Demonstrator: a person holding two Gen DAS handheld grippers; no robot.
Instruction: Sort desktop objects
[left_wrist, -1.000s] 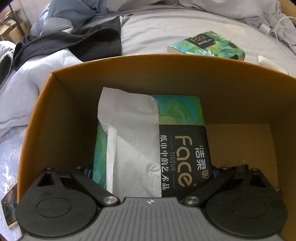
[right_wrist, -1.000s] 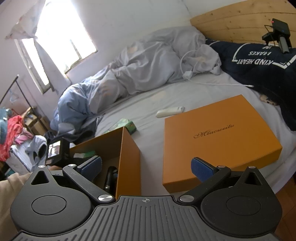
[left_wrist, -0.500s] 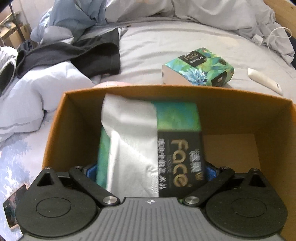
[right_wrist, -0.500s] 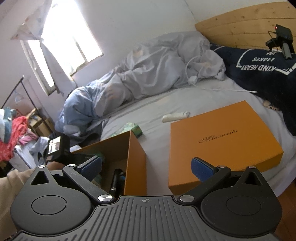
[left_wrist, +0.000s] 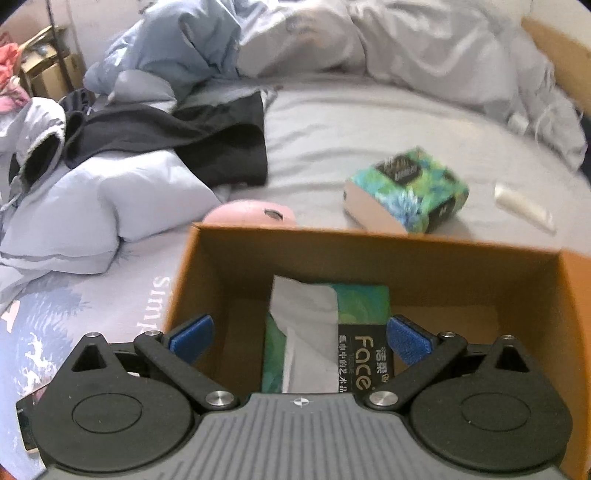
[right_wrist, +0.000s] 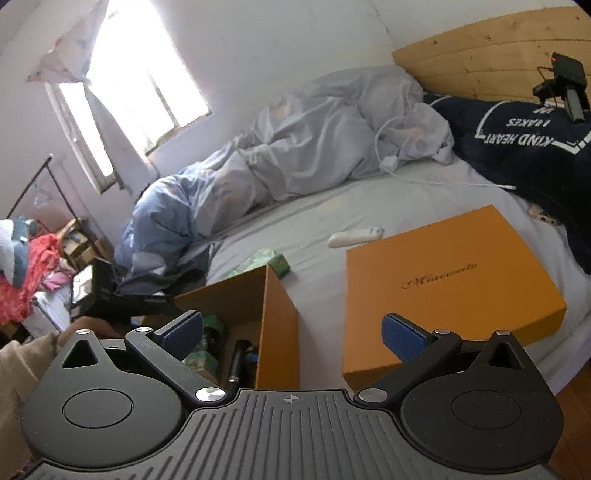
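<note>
From the left wrist camera, the left hand-held gripper (left_wrist: 300, 338) hangs over the open orange box (left_wrist: 373, 254), its blue pads spread wide and gripping nothing. A tissue pack (left_wrist: 328, 343) lies on the box floor below the pads, with a white sheet sticking up from its top. Beyond the far wall of the box, a second tissue pack (left_wrist: 406, 190) sits on the bed (left_wrist: 317, 122), and a pink rounded object (left_wrist: 249, 214) rests just behind the box's far left corner. A white remote (left_wrist: 524, 208) lies to the right of the second pack. Dark clothing (left_wrist: 177, 142) and pale bedding are heaped at the left.

From the right wrist camera, the right hand-held gripper (right_wrist: 291, 334) is likewise apart and empty, held above the bed's near edge. The orange box (right_wrist: 275, 325) stands at lower left, with green packaging and a dark cylindrical item (right_wrist: 236, 363) inside. Its flat orange lid (right_wrist: 450, 284) lies to the right, apart from it. The remote (right_wrist: 354, 236) lies beyond the lid.
</note>
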